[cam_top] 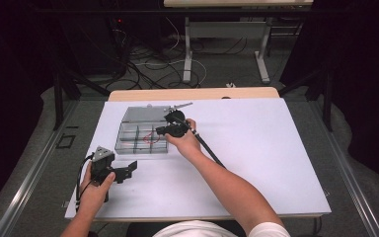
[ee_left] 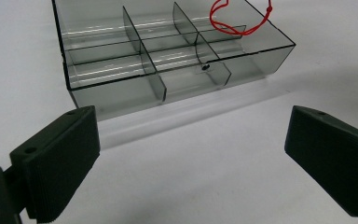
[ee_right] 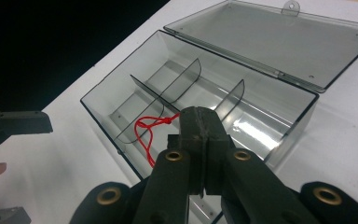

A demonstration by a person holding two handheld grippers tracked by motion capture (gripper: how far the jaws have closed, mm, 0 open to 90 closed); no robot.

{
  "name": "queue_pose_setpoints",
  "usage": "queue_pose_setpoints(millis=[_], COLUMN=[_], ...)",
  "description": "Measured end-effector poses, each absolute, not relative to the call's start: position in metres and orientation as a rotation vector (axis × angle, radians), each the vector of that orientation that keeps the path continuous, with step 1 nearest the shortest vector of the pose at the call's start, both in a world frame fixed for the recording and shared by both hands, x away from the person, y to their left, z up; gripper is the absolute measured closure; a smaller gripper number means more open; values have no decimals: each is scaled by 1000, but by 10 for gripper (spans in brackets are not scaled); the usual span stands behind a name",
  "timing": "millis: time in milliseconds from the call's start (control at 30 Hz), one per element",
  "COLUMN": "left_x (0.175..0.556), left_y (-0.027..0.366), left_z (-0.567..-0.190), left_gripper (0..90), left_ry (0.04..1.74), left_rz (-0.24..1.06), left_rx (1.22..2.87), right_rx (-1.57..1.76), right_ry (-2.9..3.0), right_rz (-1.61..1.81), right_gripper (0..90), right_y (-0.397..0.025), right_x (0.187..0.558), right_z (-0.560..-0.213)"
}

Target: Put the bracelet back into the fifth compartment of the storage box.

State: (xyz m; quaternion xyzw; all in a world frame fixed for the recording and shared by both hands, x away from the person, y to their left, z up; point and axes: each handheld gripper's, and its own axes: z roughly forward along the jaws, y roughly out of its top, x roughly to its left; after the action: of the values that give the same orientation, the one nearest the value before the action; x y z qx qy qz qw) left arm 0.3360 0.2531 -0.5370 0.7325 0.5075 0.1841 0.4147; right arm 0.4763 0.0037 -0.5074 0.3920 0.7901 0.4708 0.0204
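Right gripper, jaws pressed together on the red cord, holds it over the clear divided box; left gripper, jaws wide and empty, faces the box's front wall.

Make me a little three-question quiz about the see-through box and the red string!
1. True or false: the lid of the clear box lies open.
2. Which gripper has its jaws closed on the red string? A) left gripper B) right gripper
3. Fill in: the left gripper hovers over the white table with its jaws wide ____.

Key
1. True: the lid is folded back flat behind the box.
2. B: in the right gripper view its jaws are pressed together over a compartment, the string hanging from the tips.
3. Open: nothing sits between them.
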Motion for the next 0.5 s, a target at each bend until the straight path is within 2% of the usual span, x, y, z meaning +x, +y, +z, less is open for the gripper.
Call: queue_pose_setpoints(millis=[500], left_x=[335], left_y=[254], left_z=[-536], left_gripper=[33], left_ry=[1272], left_rz=[467], left_rx=[1836], right_rx=[1192], right_ry=[2439], right_rz=[1450], right_gripper=[900], right_y=[21], right_x=[473], right_z=[-510])
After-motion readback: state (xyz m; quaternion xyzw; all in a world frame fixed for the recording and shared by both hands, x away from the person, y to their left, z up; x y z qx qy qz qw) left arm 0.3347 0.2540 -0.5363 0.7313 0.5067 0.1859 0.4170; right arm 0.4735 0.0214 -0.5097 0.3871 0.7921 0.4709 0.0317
